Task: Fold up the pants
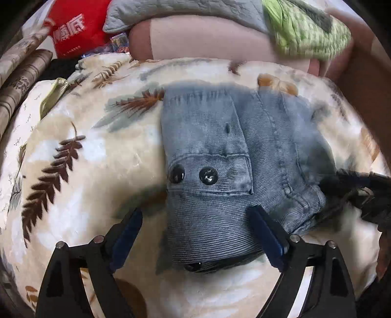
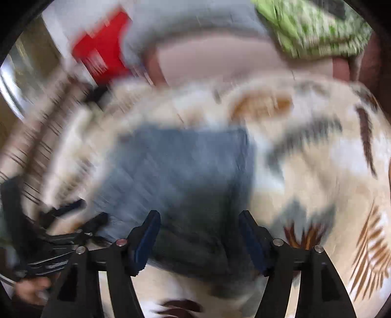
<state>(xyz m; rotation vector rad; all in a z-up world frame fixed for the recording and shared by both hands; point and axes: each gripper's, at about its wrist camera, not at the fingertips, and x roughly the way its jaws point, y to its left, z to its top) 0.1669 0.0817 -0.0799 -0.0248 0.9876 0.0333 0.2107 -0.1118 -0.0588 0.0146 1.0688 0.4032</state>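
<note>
Blue-grey corduroy pants (image 1: 220, 151) lie folded into a compact bundle on a cream blanket with a leaf print (image 1: 85, 151). Two dark buttons (image 1: 193, 174) show on a pocket flap. My left gripper (image 1: 196, 212) is open, its blue-padded fingers (image 1: 129, 230) straddling the near edge of the bundle without gripping it. In the right wrist view, which is heavily blurred, the pants (image 2: 180, 166) lie ahead and my right gripper (image 2: 199, 216) is open over their near edge. The left gripper shows at that view's left edge (image 2: 61, 234).
A pink cushion (image 1: 207, 39), a grey quilted pillow (image 1: 183, 12), a green patterned cloth (image 1: 310, 34) and a red bag (image 1: 73, 29) lie at the back. Striped brown fabric (image 1: 22, 80) is at the far left. The right gripper shows dark at the right edge (image 1: 366, 195).
</note>
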